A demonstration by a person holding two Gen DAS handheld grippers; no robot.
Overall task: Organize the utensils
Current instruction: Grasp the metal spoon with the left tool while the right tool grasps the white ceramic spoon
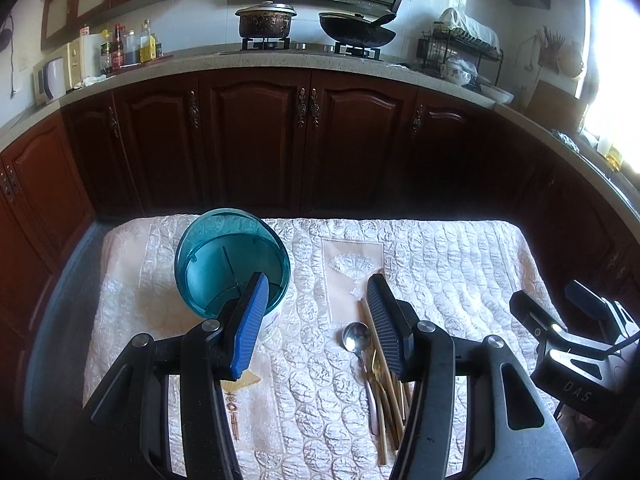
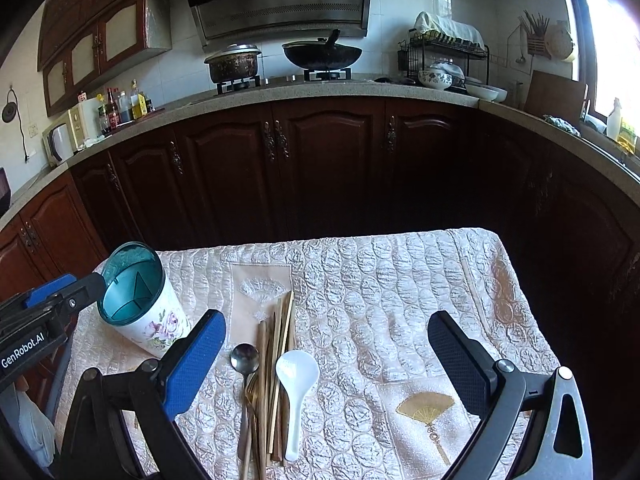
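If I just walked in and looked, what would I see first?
Probably the teal-rimmed utensil cup with painted flowers, standing on the left of the quilted white cloth. Next, the bundle beside it near the cloth's middle: a white spoon, a metal spoon and wooden chopsticks. Both the left gripper and the right gripper are open and hold nothing.

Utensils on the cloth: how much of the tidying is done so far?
Nothing looks sorted yet. The teal-rimmed holder stands empty, its divided compartments bare. Nothing is in hand: the left gripper and right gripper both hover with jaws open. Left to move are the metal spoon, the white spoon, the chopsticks and a gold fork, all lying bunched on the cloth.
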